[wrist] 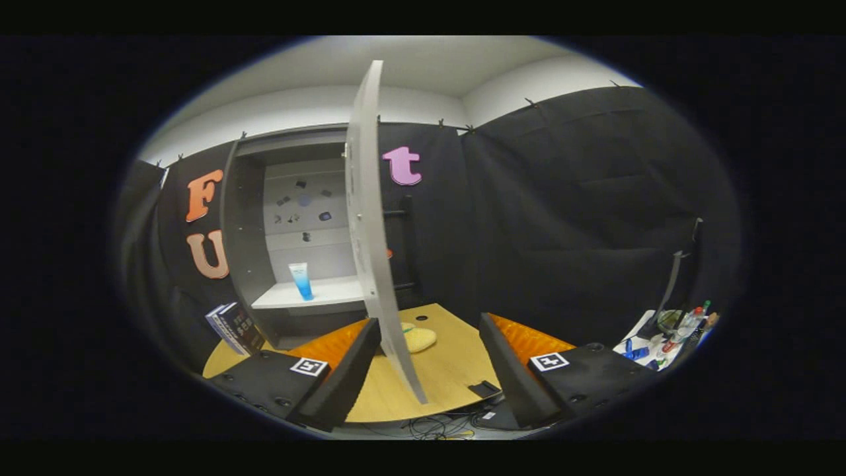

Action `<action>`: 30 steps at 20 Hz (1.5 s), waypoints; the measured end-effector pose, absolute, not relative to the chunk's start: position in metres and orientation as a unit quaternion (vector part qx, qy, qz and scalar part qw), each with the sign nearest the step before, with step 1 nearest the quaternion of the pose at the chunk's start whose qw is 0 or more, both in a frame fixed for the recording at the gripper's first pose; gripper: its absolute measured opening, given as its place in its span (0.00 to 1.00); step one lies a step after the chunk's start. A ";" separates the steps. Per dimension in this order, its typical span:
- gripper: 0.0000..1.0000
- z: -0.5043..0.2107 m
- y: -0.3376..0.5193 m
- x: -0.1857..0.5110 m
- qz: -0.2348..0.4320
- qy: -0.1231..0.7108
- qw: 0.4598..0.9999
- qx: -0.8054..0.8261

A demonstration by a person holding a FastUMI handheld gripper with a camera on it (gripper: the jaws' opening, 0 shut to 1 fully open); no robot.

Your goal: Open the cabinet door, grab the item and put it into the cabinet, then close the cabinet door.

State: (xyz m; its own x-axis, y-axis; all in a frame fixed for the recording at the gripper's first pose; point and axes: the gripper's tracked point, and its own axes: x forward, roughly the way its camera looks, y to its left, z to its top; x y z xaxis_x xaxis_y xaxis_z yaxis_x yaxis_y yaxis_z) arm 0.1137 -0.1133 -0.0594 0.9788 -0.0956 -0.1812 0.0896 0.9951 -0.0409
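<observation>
The gripper (pixel 429 370) is spread wide and grasps nothing; its two fingers stand well apart, and the open cabinet door (pixel 370 225) swings edge-on into the gap between them; the door's lower corner comes down near the left finger (pixel 344 370), apart from the right finger (pixel 512 377); whether the door touches the left finger cannot be told; to the right of the door the gap holds bare tabletop.

Beyond the fingers stands one cabinet (pixel 291 225), grey, against the far wall; its door is swung fully outward, so the inside lies open from the left of the door; there is one pale shelf (pixel 317 294) inside, and on it one tube (pixel 301 281), clear at the top and blue at the bottom, upright near the shelf's front left; the rest of the shelf is bare, with room to the tube's right; small dark marks dot the cabinet's back panel, too small to tell.

The round wooden table (pixel 449 370) carries one yellowish sponge (pixel 420 338) just right of the door's lower edge; a stack of books (pixel 232 327) leans at the table's far left edge; one small dark flat thing (pixel 486 389) lies at the near edge; cables trail below it.

Far right, a white surface (pixel 644 330) holds a clutter of bottles and small items; black cloth covers the walls; above it a white ceiling.
</observation>
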 end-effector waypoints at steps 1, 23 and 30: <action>0.97 -0.062 -0.123 0.113 -0.049 0.095 0.994 -0.018; 0.96 -0.111 -0.062 0.126 0.031 0.136 0.990 -0.029; 0.96 -0.118 0.000 0.119 0.061 0.137 0.988 -0.037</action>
